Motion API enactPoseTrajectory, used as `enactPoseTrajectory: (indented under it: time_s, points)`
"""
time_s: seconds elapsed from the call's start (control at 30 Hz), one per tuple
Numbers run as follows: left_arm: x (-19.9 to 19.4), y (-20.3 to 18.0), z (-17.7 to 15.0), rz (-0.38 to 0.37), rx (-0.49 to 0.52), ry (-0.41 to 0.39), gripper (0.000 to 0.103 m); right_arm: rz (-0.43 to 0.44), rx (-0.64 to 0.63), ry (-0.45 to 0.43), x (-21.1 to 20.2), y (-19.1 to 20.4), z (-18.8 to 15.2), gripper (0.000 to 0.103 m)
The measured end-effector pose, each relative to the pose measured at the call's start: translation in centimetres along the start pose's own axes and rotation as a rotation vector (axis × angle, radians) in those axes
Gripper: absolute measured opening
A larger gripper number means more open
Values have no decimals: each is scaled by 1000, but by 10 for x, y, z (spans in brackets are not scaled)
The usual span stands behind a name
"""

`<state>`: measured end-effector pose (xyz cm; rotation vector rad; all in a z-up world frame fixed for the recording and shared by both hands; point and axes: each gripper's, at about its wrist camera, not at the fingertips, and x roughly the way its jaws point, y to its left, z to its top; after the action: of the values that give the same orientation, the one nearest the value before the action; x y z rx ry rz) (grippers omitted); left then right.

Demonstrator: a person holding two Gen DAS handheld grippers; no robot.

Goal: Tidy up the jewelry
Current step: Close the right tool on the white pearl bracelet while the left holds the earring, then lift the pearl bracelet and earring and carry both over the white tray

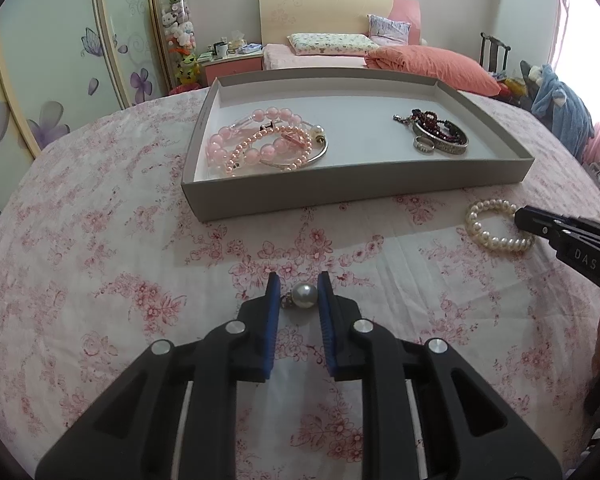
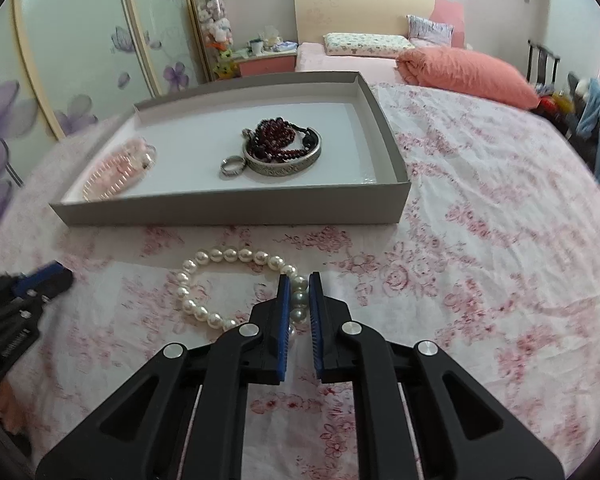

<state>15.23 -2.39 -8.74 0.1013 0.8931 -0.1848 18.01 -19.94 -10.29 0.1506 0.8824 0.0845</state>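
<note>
**Two grippers closing on the last loose jewelry**

The pearl earring [image 1: 303,296] lies on the flowered bedspread [image 1: 100,280], between the narrowed jaws of the left gripper [image 1: 298,294]; the right pad seems to touch it, though contact on the left is unclear. The right gripper [image 2: 299,298] is clamped on the white pearl bracelet [image 2: 228,256], just in front of the tray [image 2: 236,212]. A round pearl may squirt from the pads; the bracelet may swing and snag. The tray holds pink bracelets [image 1: 260,140] at its left, and a dark bead string [image 2: 278,140], bangle [image 2: 288,162] and ring [image 2: 231,167] at its right.
</note>
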Motion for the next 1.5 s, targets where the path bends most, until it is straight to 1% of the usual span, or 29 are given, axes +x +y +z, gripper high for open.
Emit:
enactPoseTrajectory:
  time_s: [0.03, 0.1, 0.33, 0.47, 0.53, 0.63, 0.93, 1.1, 1.5]
  points:
    - [-2, 2, -1, -9, -9, -8, 16, 21, 23, -11, -3, -3, -1, 10]
    - [-6, 5, -4, -21, -23, -20, 16, 50, 44, -50, -12, -5, -4, 10]
    - [-31, 8, -6, -43, -36, -116, 16, 152, 40, -170, -48, 9, -3, 10]
    - [-46, 5, -7, -52, -29, -180, 16, 190, 39, -211, -61, 15, 0, 10]
    - [-53, 3, -8, -48, -23, -216, 16, 202, 39, -230, -66, 18, -1, 10]
    - [-61, 1, -9, -35, -17, -249, 16, 212, 40, -246, -72, 20, -3, 10]
    - [-79, -7, -8, 15, 2, -334, 16, 209, 38, -318, -91, 23, -5, 10]
    - [-88, -13, -6, 32, 17, -375, 16, 198, 19, -364, -101, 26, 0, 10]
    - [-95, -23, 6, 66, 22, -424, 16, 134, -47, -495, -121, 42, 8, 10]
